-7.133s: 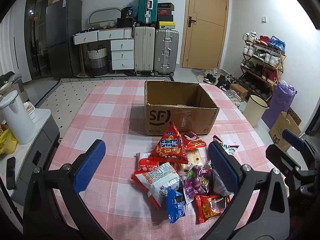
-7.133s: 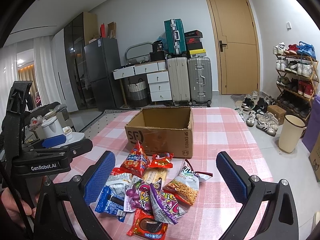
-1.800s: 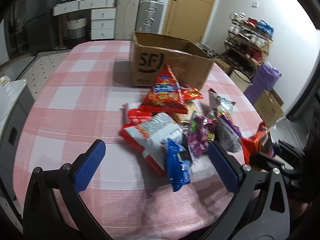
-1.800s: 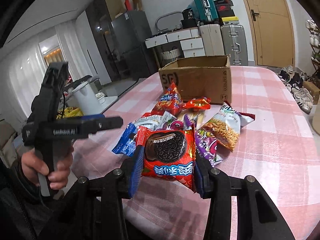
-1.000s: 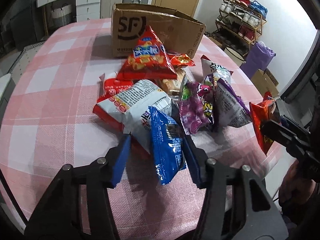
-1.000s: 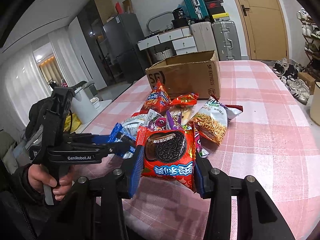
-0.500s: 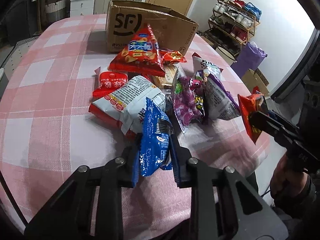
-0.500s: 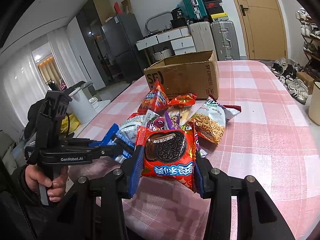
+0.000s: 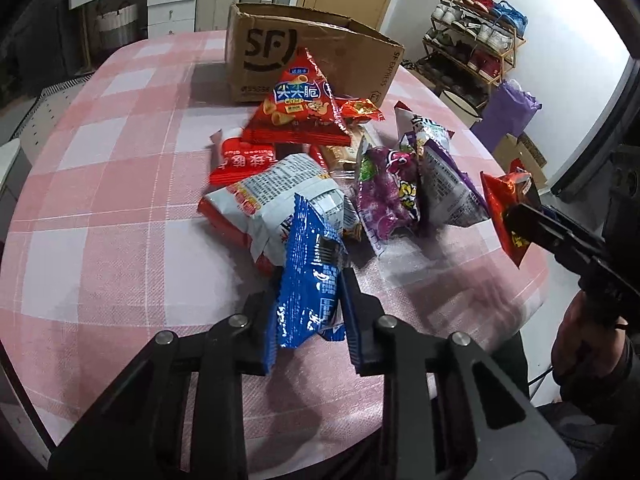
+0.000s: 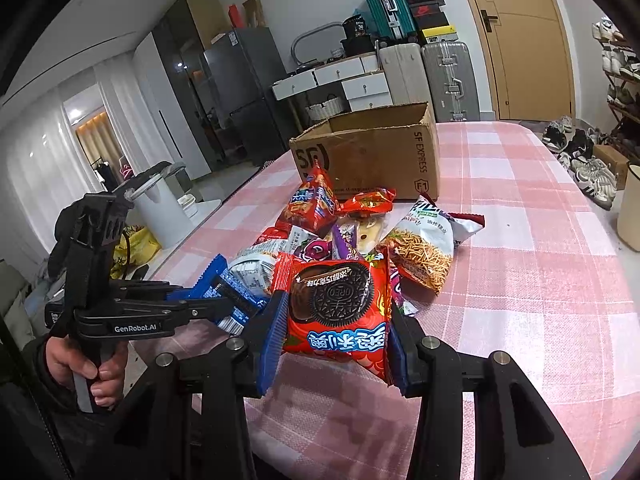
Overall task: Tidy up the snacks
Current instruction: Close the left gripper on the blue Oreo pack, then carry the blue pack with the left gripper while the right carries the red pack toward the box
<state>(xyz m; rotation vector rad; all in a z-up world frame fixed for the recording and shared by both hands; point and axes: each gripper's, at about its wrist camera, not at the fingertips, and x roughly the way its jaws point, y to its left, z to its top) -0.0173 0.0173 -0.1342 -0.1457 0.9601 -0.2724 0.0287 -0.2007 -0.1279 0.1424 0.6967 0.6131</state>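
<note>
My left gripper (image 9: 310,304) is shut on a blue snack packet (image 9: 310,268), lifted just off the pink checked table (image 9: 100,208); the packet shows as blue packet (image 10: 224,292) in the right wrist view, pinched by the left gripper (image 10: 224,304). My right gripper (image 10: 334,320) is shut on a red Oreo packet (image 10: 338,304), held above the table's near edge, and it appears at the right as the red packet (image 9: 506,208). A heap of snack bags (image 9: 320,160) lies in front of the open cardboard box (image 9: 308,52), also box (image 10: 372,152).
A white bin (image 10: 632,208) and shoes (image 10: 592,172) stand on the floor right of the table. A white kettle (image 10: 160,208) sits on a side unit at the left. Suitcases (image 10: 432,76) and drawers line the far wall. A person's hand (image 10: 92,364) grips the left handle.
The left gripper closed on the blue packet and raised it slightly off the heap. The right gripper kept still, holding the Oreo packet.
</note>
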